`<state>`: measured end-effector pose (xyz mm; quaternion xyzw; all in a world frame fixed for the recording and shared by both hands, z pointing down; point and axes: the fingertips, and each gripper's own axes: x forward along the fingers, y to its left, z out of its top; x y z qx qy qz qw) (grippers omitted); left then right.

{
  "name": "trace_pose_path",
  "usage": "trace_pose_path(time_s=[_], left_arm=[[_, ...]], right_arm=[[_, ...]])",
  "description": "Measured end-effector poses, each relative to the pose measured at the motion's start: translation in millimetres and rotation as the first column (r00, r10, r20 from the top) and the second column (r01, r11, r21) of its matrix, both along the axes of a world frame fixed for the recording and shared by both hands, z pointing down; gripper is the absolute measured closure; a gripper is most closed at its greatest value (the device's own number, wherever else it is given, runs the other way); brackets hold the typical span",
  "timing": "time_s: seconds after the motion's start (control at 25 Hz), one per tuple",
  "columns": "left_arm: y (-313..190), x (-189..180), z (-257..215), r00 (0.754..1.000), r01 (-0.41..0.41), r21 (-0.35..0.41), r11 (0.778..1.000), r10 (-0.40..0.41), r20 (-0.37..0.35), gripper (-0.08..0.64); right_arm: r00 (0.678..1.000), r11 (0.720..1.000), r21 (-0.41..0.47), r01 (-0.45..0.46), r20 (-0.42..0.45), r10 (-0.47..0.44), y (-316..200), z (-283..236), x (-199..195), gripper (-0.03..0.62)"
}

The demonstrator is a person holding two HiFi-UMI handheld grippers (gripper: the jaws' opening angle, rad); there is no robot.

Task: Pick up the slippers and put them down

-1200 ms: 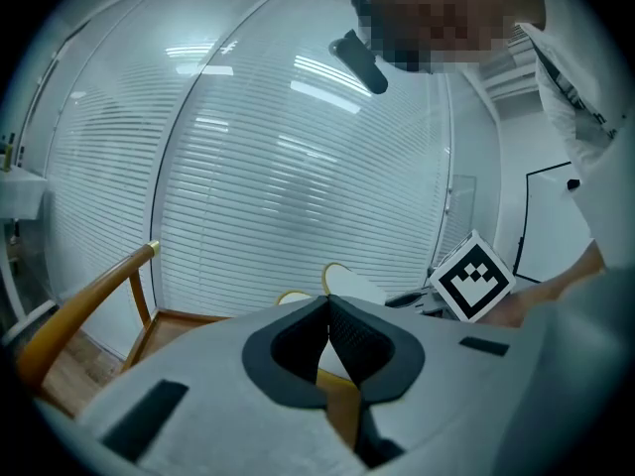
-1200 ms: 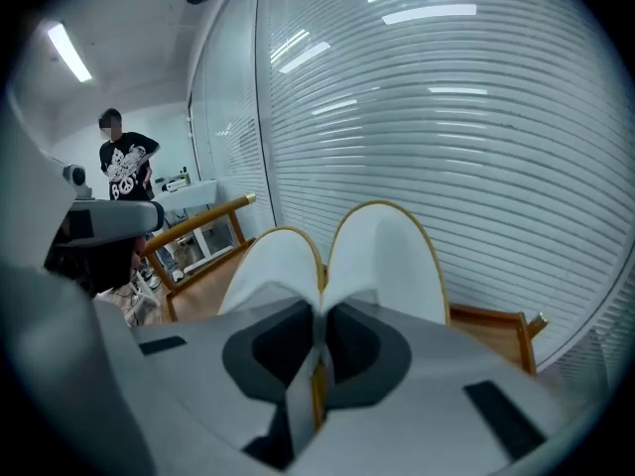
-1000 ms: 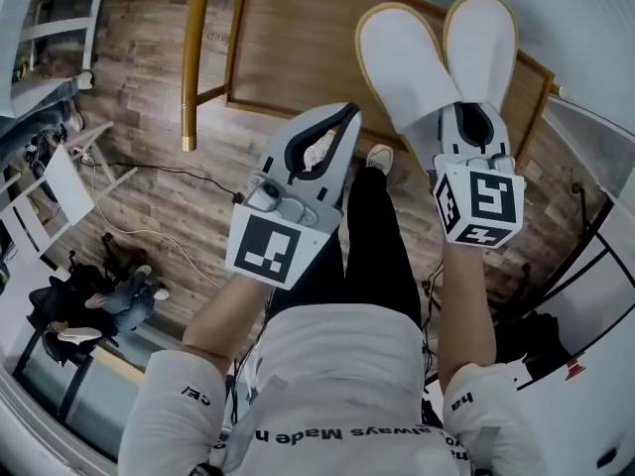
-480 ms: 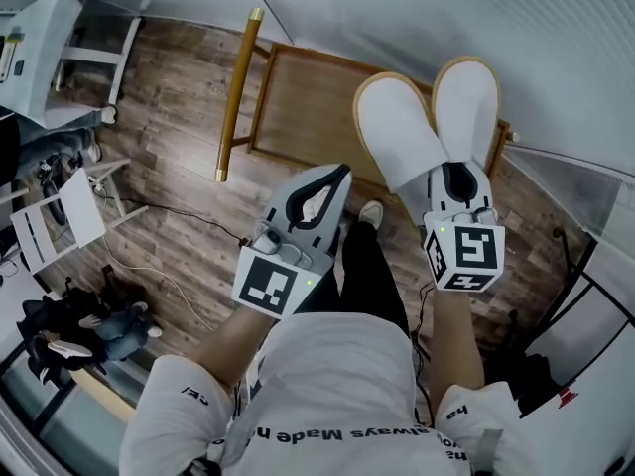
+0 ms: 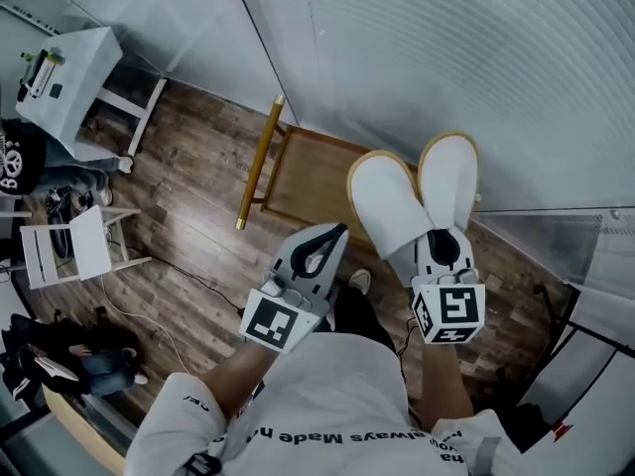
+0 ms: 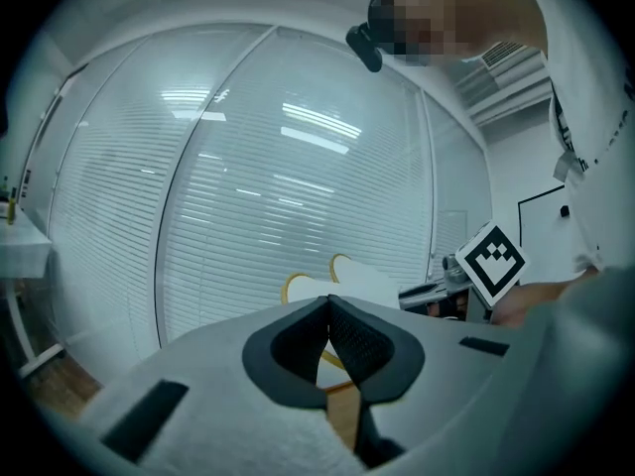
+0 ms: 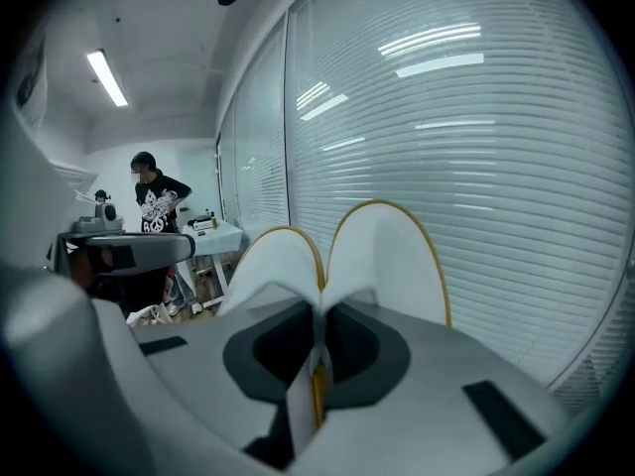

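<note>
A pair of white slippers [image 5: 397,206] with tan edging is held in the air, soles together and toes pointing away. My right gripper [image 5: 444,250] is shut on their heel ends; in the right gripper view the slippers [image 7: 382,256] fan out above the closed jaws of my right gripper [image 7: 317,337]. My left gripper [image 5: 333,236] hovers beside them on the left, shut with nothing in it; its pads meet at the tips in the left gripper view, left gripper [image 6: 329,310]. The slippers [image 6: 342,278] show there beyond the jaws, to the right.
A wooden bench [image 5: 298,172] stands on the plank floor below the grippers, against a wall of white blinds [image 5: 446,58]. A white table [image 5: 74,72] and white chair [image 5: 74,251] stand at the left. A person in a black shirt [image 7: 149,201] stands far off.
Both grippers have risen, the right one carrying the slippers up. The bench and floor now look smaller and farther below, and more of the blinds shows.
</note>
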<state>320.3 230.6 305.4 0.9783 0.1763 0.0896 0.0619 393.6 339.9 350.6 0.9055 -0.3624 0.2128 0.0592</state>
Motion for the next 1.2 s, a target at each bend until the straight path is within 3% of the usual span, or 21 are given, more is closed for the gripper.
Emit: trace_pose_path(time_s=[0.8, 1.04, 1.2], left_arm=[[11, -22, -123, 0.993, 0.035, 0.008, 0.999, -0.033, -0.116, 0.549], [11, -32, -136, 0.987, 0.066, 0.007, 0.998, -0.064, -0.147, 0.549], [5, -33, -133, 0.979, 0.134, 0.017, 0.991, -0.13, -0.156, 0.549]], right_arm=[[0.995, 0.991, 0.106, 0.085, -0.066, -0.078, 37, -142, -26, 0.569], [0.991, 0.985, 0.124, 0.119, -0.078, -0.11, 38, -154, -34, 0.568], [0.985, 0.976, 0.143, 0.167, -0.075, -0.158, 30, -150, -25, 0.569]])
